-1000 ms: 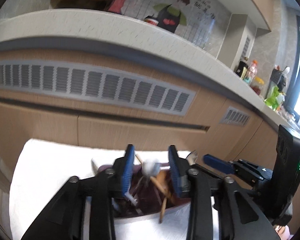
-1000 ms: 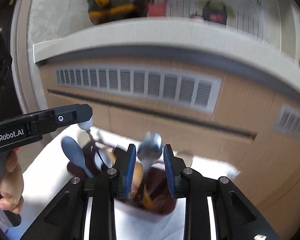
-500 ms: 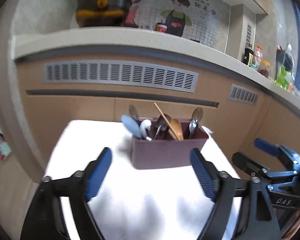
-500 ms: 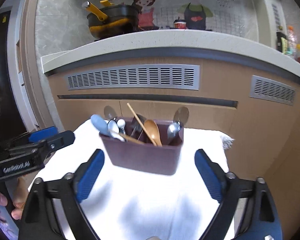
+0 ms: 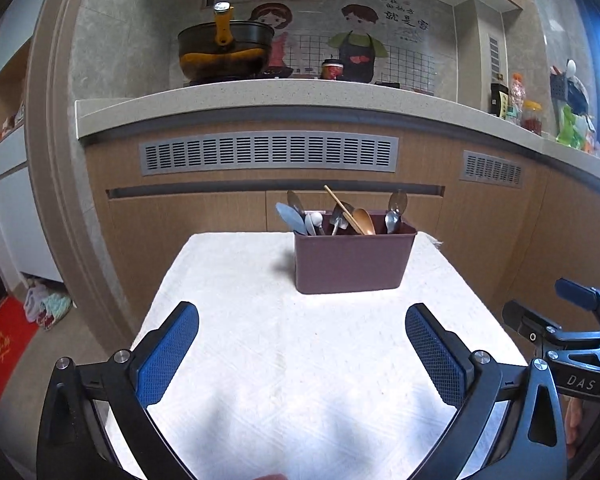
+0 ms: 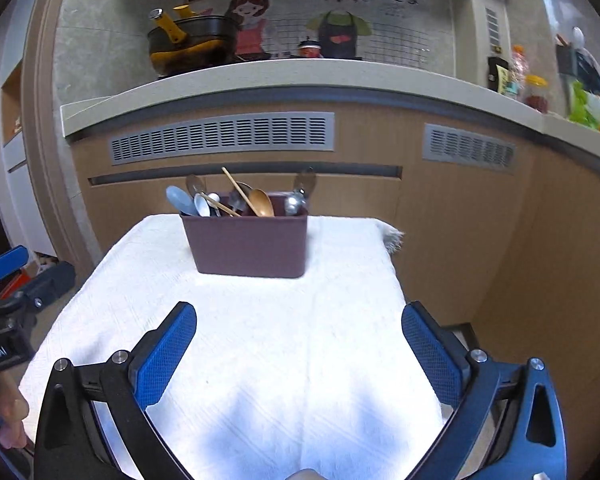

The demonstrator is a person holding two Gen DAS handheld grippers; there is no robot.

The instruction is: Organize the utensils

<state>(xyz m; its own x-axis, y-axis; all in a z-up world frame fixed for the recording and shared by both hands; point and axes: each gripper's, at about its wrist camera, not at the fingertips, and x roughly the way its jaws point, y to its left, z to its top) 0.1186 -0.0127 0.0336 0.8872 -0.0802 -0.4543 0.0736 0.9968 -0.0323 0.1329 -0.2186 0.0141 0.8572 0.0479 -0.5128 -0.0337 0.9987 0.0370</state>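
A maroon utensil holder (image 5: 354,264) (image 6: 248,244) stands upright at the far end of the white-clothed table (image 5: 260,380) (image 6: 280,360). Several utensils stick out of it: a pale blue spoon (image 5: 288,216) (image 6: 178,198), a wooden spoon (image 5: 364,222) (image 6: 262,202), a chopstick and metal spoons (image 5: 394,216) (image 6: 294,202). My left gripper (image 5: 302,312) hovers over the near half of the cloth, well short of the holder; its jaws are opening and nothing is between them. My right gripper (image 6: 299,310) is likewise back from the holder, jaws opening wide and empty.
Behind the table runs a wooden cabinet front with grey vents under a pale countertop (image 5: 260,96). A black and yellow pot (image 5: 224,52) and bottles (image 5: 516,100) stand on it. A red mat (image 5: 0,356) lies on the floor at left. A hand (image 6: 12,416) holds the left gripper.
Both grippers have let go of utensils in the holder, opened wide and drawn back toward the near end of the table. The utensils now rest in the holder.
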